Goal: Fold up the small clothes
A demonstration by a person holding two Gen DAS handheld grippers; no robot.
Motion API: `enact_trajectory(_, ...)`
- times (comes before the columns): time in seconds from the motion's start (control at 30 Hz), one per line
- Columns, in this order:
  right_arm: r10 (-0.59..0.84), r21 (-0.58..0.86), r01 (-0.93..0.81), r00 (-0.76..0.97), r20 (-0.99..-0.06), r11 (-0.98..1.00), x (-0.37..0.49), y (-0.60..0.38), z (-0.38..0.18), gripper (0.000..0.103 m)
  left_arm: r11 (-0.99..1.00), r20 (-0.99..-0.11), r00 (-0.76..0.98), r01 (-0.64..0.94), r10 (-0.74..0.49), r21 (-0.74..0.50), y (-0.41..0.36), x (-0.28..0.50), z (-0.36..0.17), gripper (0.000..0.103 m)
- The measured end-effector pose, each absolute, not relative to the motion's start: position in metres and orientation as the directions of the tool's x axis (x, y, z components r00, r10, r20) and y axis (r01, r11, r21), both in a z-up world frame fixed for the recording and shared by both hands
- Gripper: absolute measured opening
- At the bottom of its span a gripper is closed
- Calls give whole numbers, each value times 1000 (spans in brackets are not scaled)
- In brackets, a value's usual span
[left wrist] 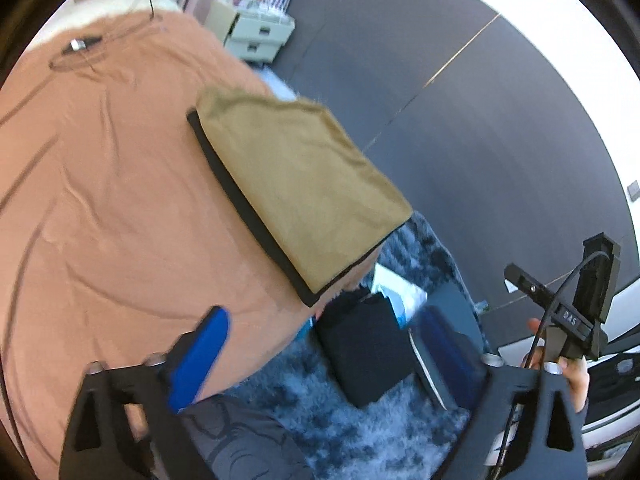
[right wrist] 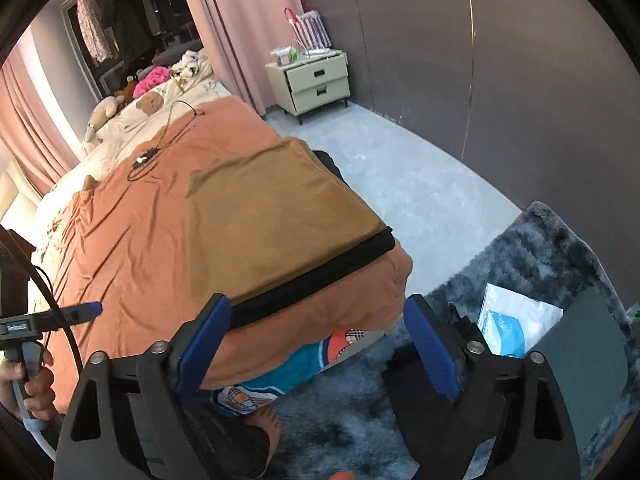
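lying ahead of open right tongs (right wrist: 316,344), folded tan garment (right wrist: 276,216)

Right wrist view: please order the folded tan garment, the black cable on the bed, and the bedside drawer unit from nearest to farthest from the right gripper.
From the right gripper:
1. Folded tan garment, at the bed's near corner.
2. Black cable, further up the orange bedcover.
3. Bedside drawer unit, against the far wall.

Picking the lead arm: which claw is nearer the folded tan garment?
Right, as far as these views show. The right claw is open at the folded tan garment's black-trimmed edge; the left claw is open, back off its corner.
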State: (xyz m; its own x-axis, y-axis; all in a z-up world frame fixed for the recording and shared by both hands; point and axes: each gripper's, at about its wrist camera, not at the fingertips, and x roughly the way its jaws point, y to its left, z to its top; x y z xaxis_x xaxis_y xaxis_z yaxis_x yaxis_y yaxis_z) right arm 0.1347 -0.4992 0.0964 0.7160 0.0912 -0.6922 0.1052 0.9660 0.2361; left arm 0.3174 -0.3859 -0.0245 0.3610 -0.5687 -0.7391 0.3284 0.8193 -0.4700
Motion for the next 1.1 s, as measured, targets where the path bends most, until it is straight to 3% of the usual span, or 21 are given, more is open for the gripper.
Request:
enact_trajectory(0.1,66,203,99,735,-675,974,110,-479,108,102,829,-719,417,346,-556,-440,-369,294,-1,102)
enact_trajectory(0.67,59,166,58,783,-619,984,43,-425,130,103,861,-609,610,389,-508,-329,-277,193,72,103)
enact_trajectory(1.1,137,169,-45,802,-582,985,10,-390,118,103,912,-520,750,329,-409,-244,-214,116,81,103)
